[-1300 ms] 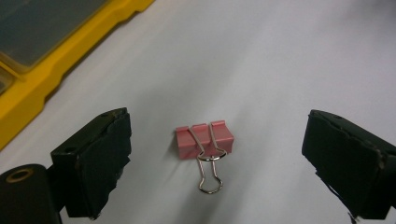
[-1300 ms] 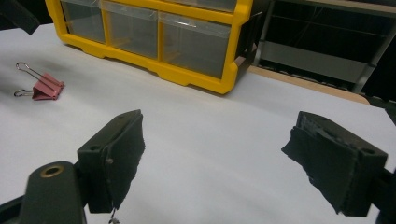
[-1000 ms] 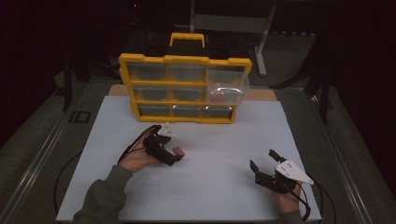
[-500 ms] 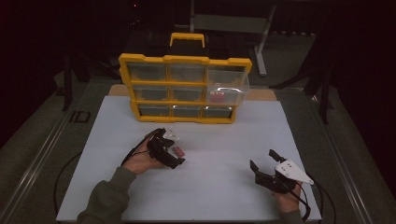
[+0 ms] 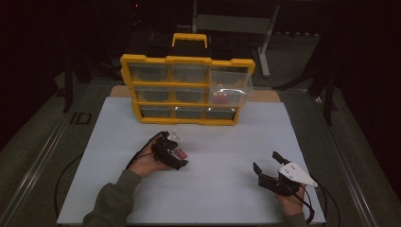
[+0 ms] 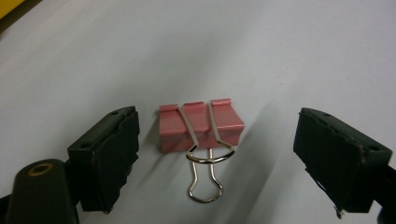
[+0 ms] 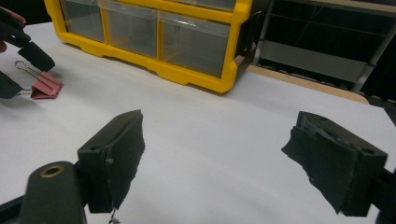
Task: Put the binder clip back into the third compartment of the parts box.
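Pink metal showed between the two black jaws of the left gripper: a binder clip lay flat on the white table top, with its silver wire handles pointing back at the camera. The jaws stood wide on both sides of the clip and had just been closing a little, but their pads did not touch it yet. From above, the left gripper sat low over the clip, near the middle of the table, in front of the yellow drawer box. One clear drawer on the box's right side stuck out, with something pink inside. The right gripper rested well apart, near the table's right edge, with its jaws wide and nothing between them.
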Demonstrator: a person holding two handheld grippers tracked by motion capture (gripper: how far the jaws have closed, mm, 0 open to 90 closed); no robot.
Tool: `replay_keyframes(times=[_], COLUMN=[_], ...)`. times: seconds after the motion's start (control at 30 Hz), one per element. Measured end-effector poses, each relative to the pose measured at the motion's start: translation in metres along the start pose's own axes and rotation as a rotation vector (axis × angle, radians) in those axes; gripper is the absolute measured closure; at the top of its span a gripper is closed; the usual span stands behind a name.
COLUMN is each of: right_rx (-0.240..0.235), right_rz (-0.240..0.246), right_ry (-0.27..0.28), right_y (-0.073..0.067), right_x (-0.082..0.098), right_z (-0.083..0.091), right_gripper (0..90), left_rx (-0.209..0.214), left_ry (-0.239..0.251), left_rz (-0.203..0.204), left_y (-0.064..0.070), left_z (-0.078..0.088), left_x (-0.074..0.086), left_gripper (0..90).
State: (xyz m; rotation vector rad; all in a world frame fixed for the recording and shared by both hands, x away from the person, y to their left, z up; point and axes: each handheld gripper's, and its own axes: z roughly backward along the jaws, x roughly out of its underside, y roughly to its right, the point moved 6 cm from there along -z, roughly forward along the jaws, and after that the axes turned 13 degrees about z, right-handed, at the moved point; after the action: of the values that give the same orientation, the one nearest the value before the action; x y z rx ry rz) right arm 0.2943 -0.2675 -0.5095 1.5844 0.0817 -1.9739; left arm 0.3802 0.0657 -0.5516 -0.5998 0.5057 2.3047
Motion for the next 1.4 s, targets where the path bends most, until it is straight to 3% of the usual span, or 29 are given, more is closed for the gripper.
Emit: replay_keyframes(times=[0.27,0.37,0.83,1.4], right_rx=[0.001,0.001,0.000,0.001], right_rz=[0.001,0.000,0.007,0.010], right_ry=[0.000,-0.001,-0.006,-0.011], right_y=[0.0001,0.0001,-0.0004,-0.0007], right_x=[0.0001,0.0001,0.0007,0.0015], right_z=[-0.0001,-0.0002,-0.0012,-0.0022], right_gripper=[16.8,16.8,16.8,16.9], left_rx=[-0.019,-0.027,-0.056,-0.059], left_ry=[-0.005,-0.015,-0.010,-0.006], left_rz=[0.005,0.006,-0.001,0.004], left_y=[-0.0025,-0.0029,-0.0032,-0.0032], left_z=[-0.0045,-0.0063,-0.0070,-0.0072], left_x=[0.0007,0.0018,0.0003,0.0000], left_gripper=[21.6,29.5,47.3,48.9])
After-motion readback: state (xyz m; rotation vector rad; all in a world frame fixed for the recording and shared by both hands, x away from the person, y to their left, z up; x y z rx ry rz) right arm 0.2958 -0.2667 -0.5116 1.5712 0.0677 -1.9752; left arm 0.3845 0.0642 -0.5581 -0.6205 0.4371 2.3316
